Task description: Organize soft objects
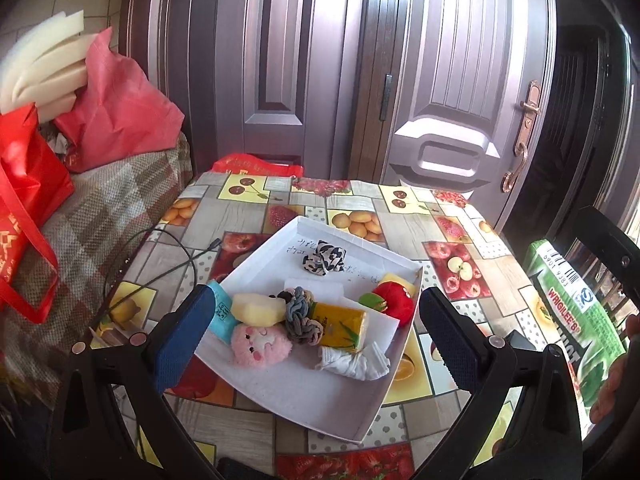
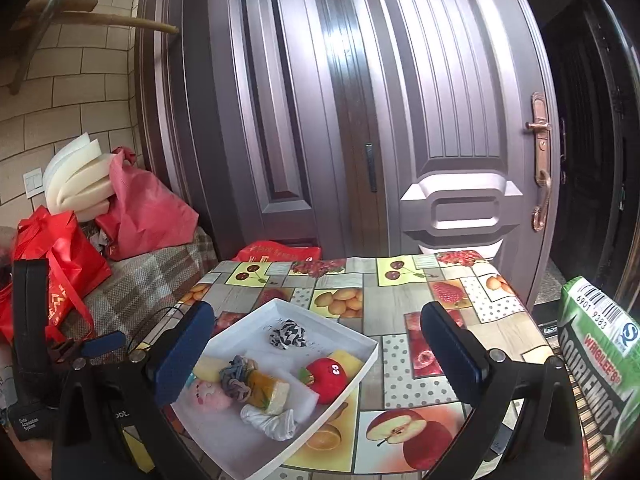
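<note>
A white tray (image 1: 280,392) on the fruit-print table holds several soft things: a pink plush face (image 1: 260,345), a yellow sponge (image 1: 256,310), a grey braided hair tie (image 1: 300,316), a yellow tissue pack (image 1: 340,326), a red plush apple (image 1: 396,300), a white rolled cloth (image 1: 356,362) and a black-and-white scrunchie (image 1: 324,259). My left gripper (image 1: 316,344) is open and empty above the tray's near half. My right gripper (image 2: 320,352) is open and empty, over the tray's right rim (image 2: 344,392). The left gripper's blue fingertip (image 2: 106,342) shows in the right wrist view.
A green Wrigley's box (image 1: 576,320) stands at the table's right edge, also in the right wrist view (image 2: 600,364). A black cable (image 1: 176,248) lies on the table's left. Red bags (image 1: 24,208) and white foam (image 1: 44,64) sit on a checked sofa to the left. A door stands behind.
</note>
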Demonstrator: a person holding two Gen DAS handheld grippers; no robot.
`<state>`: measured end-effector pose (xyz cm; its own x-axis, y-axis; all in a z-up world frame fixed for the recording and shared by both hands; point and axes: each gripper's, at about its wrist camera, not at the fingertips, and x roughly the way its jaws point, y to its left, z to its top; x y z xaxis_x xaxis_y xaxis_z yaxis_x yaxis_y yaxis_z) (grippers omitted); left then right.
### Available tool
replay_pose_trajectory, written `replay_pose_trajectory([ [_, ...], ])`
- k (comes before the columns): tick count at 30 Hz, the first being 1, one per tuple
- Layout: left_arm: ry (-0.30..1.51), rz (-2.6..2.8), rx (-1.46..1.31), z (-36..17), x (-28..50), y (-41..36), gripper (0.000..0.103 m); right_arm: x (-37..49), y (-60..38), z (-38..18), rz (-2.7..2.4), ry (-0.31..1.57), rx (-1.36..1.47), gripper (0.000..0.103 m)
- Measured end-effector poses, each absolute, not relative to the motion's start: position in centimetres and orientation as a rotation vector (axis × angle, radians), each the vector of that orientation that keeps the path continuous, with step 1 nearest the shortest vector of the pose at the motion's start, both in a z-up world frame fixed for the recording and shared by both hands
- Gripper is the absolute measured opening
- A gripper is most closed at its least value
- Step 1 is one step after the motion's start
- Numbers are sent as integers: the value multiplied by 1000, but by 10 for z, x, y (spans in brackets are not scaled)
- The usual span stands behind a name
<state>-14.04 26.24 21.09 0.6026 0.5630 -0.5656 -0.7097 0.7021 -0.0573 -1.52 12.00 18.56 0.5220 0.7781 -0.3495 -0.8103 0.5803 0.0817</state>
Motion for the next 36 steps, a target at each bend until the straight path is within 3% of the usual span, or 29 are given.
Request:
replay_pose_trajectory([
  [14, 458, 914, -204, 268, -179, 178, 103, -32, 21, 237, 903, 210, 44, 103],
  [36, 557, 935, -244, 247, -180, 134, 103, -32, -42, 220, 820, 295, 19, 103],
])
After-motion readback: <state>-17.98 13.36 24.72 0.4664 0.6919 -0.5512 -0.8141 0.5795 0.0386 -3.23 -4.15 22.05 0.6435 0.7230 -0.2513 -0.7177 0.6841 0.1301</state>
